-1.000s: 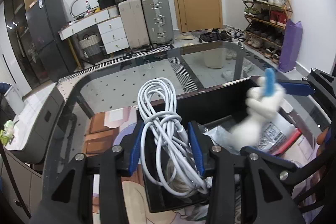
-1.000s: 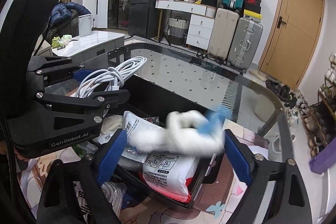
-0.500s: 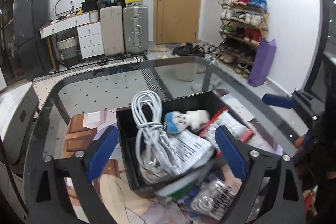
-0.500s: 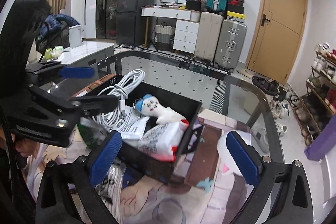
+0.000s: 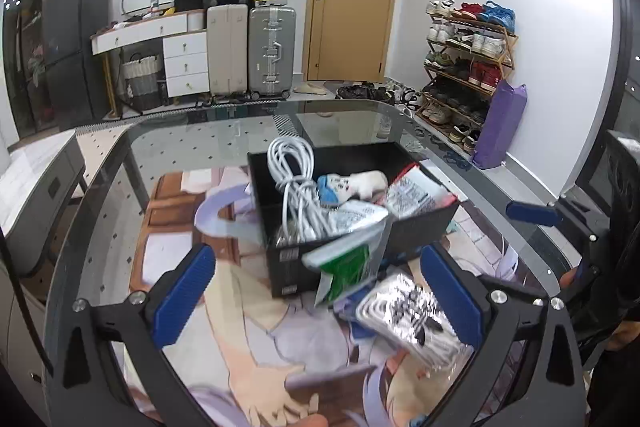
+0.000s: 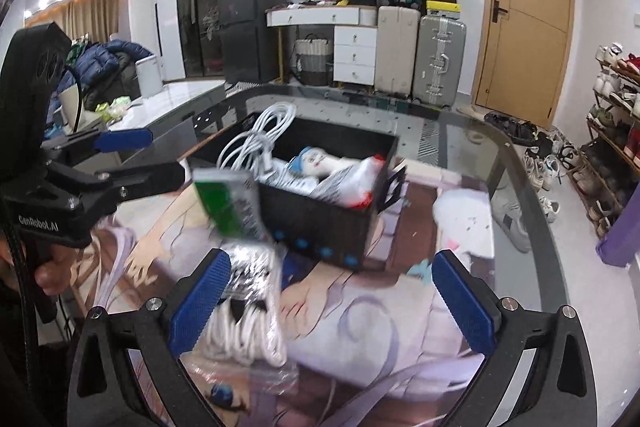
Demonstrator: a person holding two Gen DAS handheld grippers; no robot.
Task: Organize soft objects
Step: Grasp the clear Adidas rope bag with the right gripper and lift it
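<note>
A black box [image 5: 424, 223] [image 6: 320, 219] stands on the glass table. In it lie a coiled white cable [image 5: 294, 183] [image 6: 260, 139], a white soft doll with a blue cap [image 5: 352, 185] [image 6: 320, 159] and white packets [image 5: 412, 195]. A green-and-white packet [image 5: 348, 267] [image 6: 230, 207] leans at the box's near side. A clear bag of white cable [image 5: 412, 319] [image 6: 248, 311] lies on the mat. My left gripper [image 5: 316, 295] and right gripper [image 6: 332, 299] are both open and empty, pulled back from the box.
An illustrated mat [image 5: 240, 347] covers the near table. A white soft item [image 6: 464, 219] lies right of the box. The glass table's edge [image 5: 460, 155] curves round behind. Suitcases [image 5: 272, 51], drawers and a shoe rack [image 5: 468, 67] stand beyond.
The left gripper let go of the white cable and the right gripper let go of the doll; both now lie in the box. Both grippers opened and drew back.
</note>
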